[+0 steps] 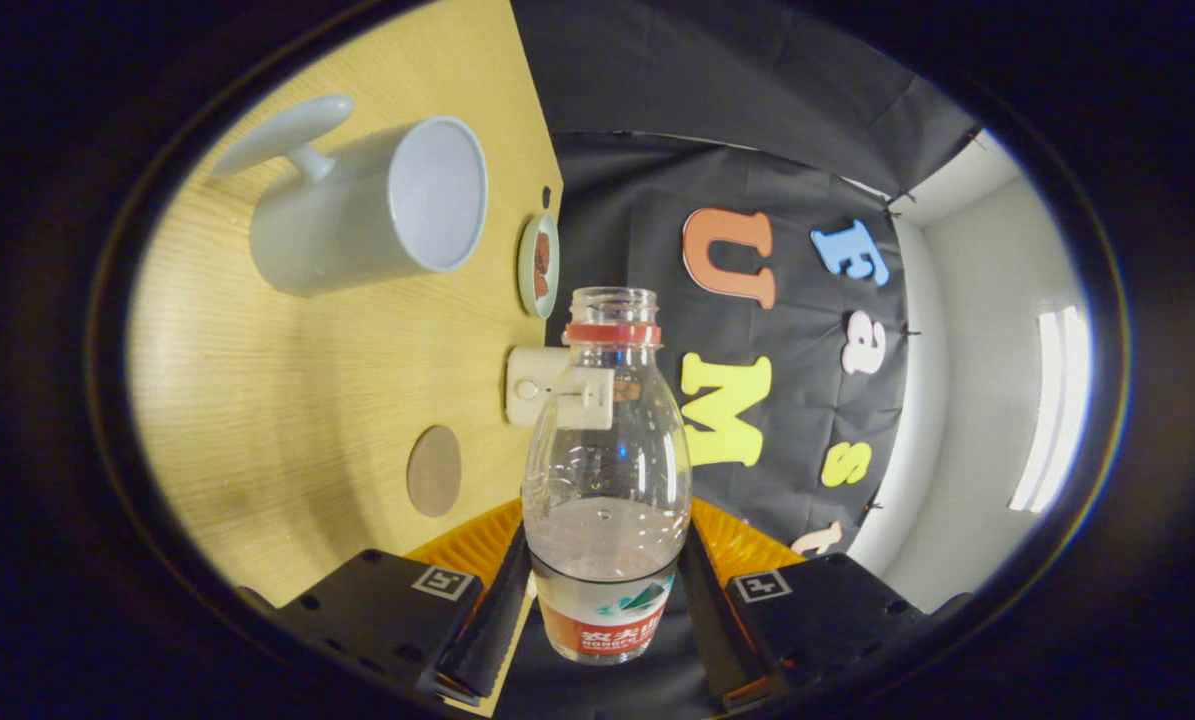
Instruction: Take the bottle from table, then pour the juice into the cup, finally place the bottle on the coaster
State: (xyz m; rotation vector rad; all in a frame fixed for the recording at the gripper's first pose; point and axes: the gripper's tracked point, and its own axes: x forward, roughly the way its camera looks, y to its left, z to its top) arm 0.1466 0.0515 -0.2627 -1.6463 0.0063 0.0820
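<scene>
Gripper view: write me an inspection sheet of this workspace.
Surface: light wooden table, seen rotated.
Job's things: uncapped bottle, partly filled, between the fingers; white cup beyond them; round brown coaster on the table, bare.
Clutter: small dish with something brown; white device behind the bottle; pale paddle-shaped object by the cup.
Gripper: both fingers press on the bottle.
Cables: nothing seen.
Surroundings: black cloth wall.

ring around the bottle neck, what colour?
Red, a plastic ring on the clear plastic bottle clamped between the fingers; clearest in the gripper view.
</scene>
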